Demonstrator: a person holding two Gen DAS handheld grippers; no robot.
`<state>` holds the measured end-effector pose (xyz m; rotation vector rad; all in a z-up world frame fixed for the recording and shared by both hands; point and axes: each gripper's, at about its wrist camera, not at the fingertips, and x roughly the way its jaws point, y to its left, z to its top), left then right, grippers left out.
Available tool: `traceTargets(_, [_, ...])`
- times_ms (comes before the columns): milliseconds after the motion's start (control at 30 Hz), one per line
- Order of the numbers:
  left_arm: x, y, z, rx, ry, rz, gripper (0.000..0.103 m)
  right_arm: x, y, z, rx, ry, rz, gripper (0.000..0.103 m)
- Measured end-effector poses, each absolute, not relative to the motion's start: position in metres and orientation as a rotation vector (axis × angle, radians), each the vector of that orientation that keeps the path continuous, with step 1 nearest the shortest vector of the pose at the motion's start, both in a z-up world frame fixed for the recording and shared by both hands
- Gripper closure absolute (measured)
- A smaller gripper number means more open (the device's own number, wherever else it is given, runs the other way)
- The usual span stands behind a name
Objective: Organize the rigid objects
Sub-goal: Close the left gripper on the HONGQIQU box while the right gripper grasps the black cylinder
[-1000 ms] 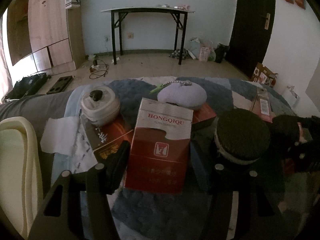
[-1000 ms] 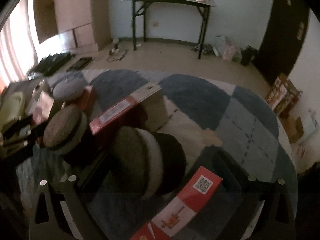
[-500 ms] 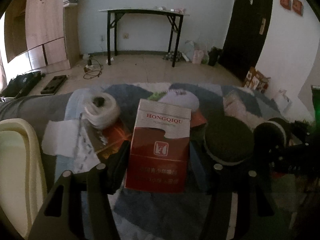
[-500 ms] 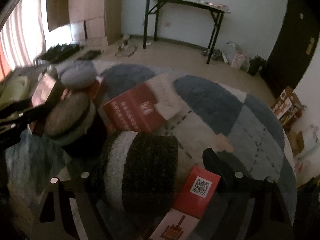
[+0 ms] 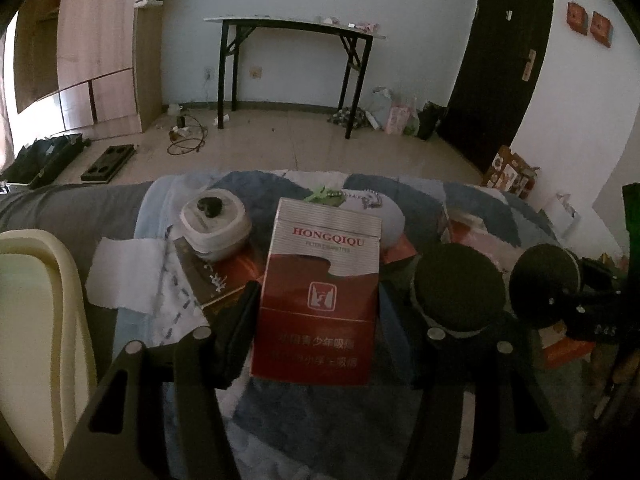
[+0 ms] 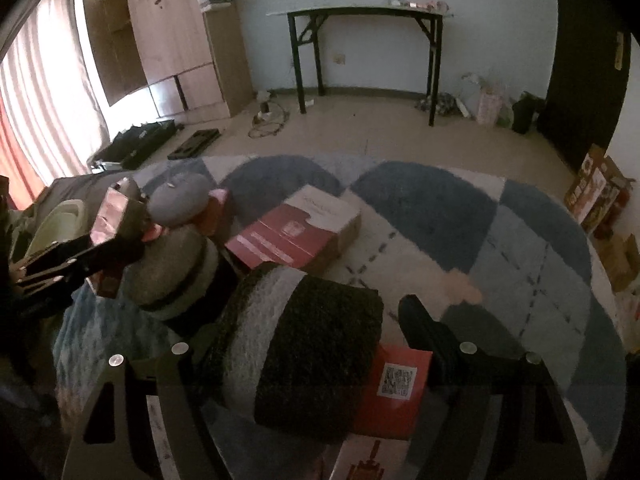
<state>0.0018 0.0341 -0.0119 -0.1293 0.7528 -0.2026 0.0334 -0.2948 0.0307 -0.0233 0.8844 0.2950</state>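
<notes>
Holding the red-and-white HONGQIQU cigarette carton point(image 5: 316, 292) upright between clenched jaws, the left gripper point(image 5: 316, 320) is keeping it raised over the near middle of the blue-and-white patterned rug point(image 6: 460, 216). To its left, near the rug's left edge, a white round container point(image 5: 216, 226) is sitting on a dark red flat box point(image 5: 224, 276), with a cream tub point(image 5: 36, 320) cut off at the frame's border. Further right, a dark round tin point(image 5: 456, 292) is resting near the rug's middle, and the right gripper point(image 6: 308, 336) is closing around a dark cylinder with a pale band point(image 6: 304, 352), which is lying on its side on a red QR-code box point(image 6: 396, 388); its jaws have just been narrowing, though whether both pads are pressing is hard to tell. Sorting seems barely begun: the red carton beyond point(image 6: 296, 232) and the grey oval pouch point(image 6: 178, 198) are lying scattered. Neither gripper's far finger contact is showing clearly.
</notes>
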Motion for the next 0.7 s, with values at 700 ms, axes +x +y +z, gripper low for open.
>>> traceTargets(700, [0.003, 0.029, -0.016, -0.125, 0.773, -0.213, 0.043, 0.032, -0.314, 0.039, 0.069, 0.806, 0.227, 0.001])
